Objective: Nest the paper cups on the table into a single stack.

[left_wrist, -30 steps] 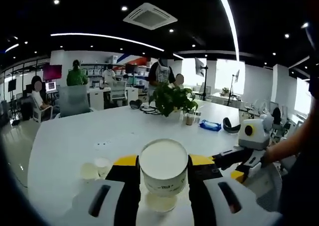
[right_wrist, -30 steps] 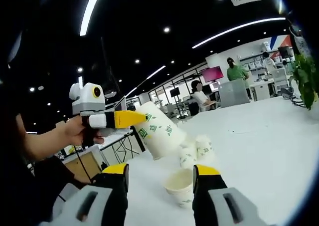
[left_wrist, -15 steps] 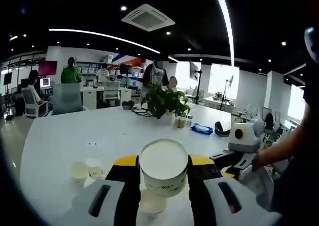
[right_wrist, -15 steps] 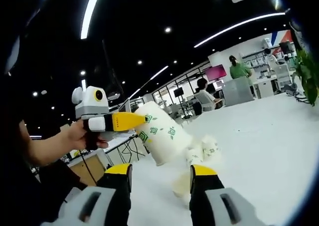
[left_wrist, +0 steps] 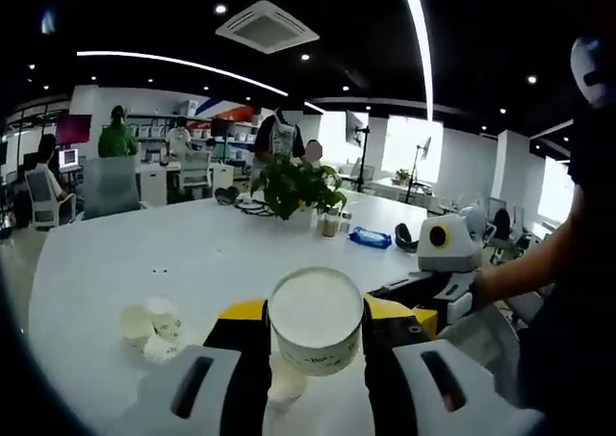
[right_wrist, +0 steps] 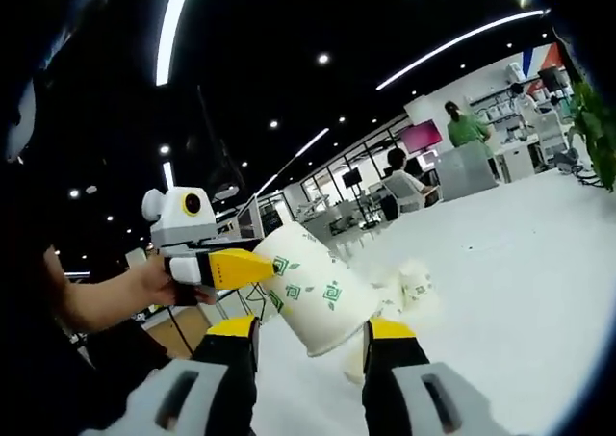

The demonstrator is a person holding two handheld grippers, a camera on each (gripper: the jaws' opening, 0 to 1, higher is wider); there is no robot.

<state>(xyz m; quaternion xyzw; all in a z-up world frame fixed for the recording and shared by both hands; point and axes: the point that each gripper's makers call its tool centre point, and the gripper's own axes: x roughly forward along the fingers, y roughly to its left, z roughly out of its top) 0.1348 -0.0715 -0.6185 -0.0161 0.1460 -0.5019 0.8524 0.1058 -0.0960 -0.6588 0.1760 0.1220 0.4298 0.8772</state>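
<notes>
A white paper cup (left_wrist: 316,322) with green marks (right_wrist: 313,299) is pinched between my left gripper's (left_wrist: 316,313) yellow-tipped jaws, its base toward the left gripper's camera. It hangs tilted just above another cup (left_wrist: 287,380) that stands on the white table (left_wrist: 192,263). In the right gripper view the left gripper (right_wrist: 207,263) comes in from the left, and the standing cup (right_wrist: 353,364) is mostly hidden behind the held one. My right gripper (right_wrist: 308,335) is open, jaws either side of these cups. Two more cups (left_wrist: 149,322) lie together on the table (right_wrist: 416,284).
A potted plant (left_wrist: 294,186), small bottles and a blue pack (left_wrist: 369,237) stand at the far side of the table. People sit and stand at desks beyond it. A person's hand (right_wrist: 144,282) holds the left gripper. The right gripper (left_wrist: 433,282) reaches in from the right.
The held cup has come down and tilted over the standing cup, now covering most of it in the right gripper view. Both cameras shifted slightly; the jaws' spacing is unchanged.
</notes>
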